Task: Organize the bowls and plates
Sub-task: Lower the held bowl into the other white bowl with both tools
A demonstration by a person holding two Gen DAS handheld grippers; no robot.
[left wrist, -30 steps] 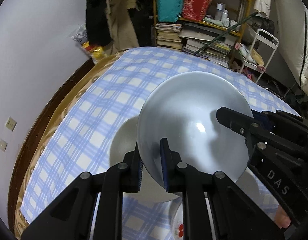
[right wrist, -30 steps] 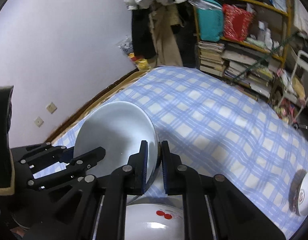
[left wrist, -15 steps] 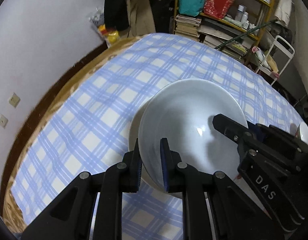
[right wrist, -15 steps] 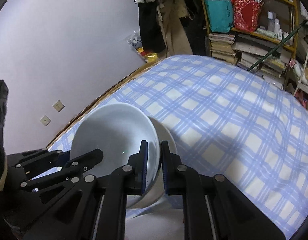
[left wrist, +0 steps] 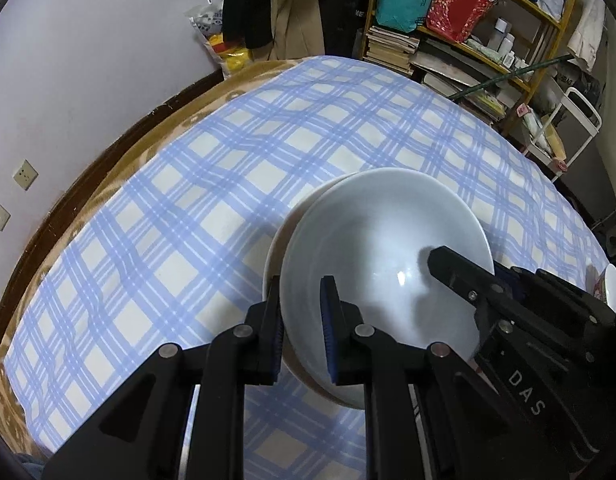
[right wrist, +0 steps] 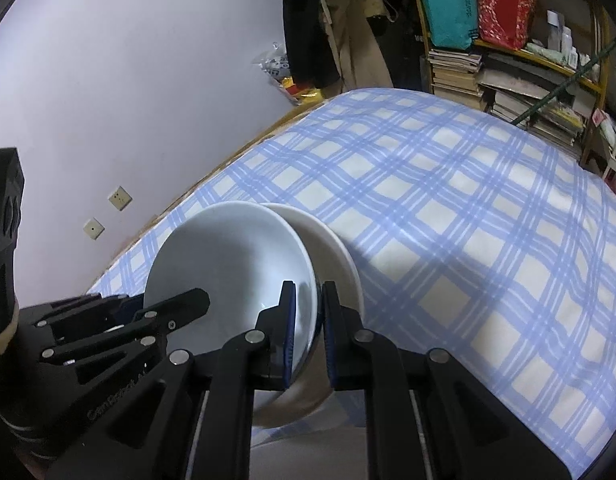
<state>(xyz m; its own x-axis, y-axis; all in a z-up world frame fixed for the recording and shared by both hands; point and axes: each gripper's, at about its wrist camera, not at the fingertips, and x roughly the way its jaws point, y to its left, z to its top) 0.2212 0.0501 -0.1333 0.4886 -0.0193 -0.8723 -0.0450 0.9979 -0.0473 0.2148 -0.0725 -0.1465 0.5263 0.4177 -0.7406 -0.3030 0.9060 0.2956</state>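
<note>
A white bowl (left wrist: 388, 248) (right wrist: 228, 256) hangs tilted just above a cream bowl (left wrist: 273, 256) (right wrist: 336, 256) that rests on the blue checked tablecloth (left wrist: 228, 184). My left gripper (left wrist: 302, 320) is shut on the white bowl's near rim, one pad inside and one outside. The right gripper (right wrist: 310, 320) grips the opposite rim, its jaws closing tighter on it. Each gripper shows in the other's view: the right one (left wrist: 468, 280) reaches in over the rim, the left one (right wrist: 168, 312) comes from the lower left. I cannot tell whether the two bowls touch.
A small bowl with a red pattern (left wrist: 612, 292) stands at the cloth's right edge. The wall with sockets (right wrist: 120, 198) runs along the left. Shelves of books and bags (left wrist: 448, 40) and a white cart (left wrist: 580, 120) stand beyond the far end.
Both grippers have carried the white bowl down and forward over the cream bowl. The red-marked dish near the front has left view.
</note>
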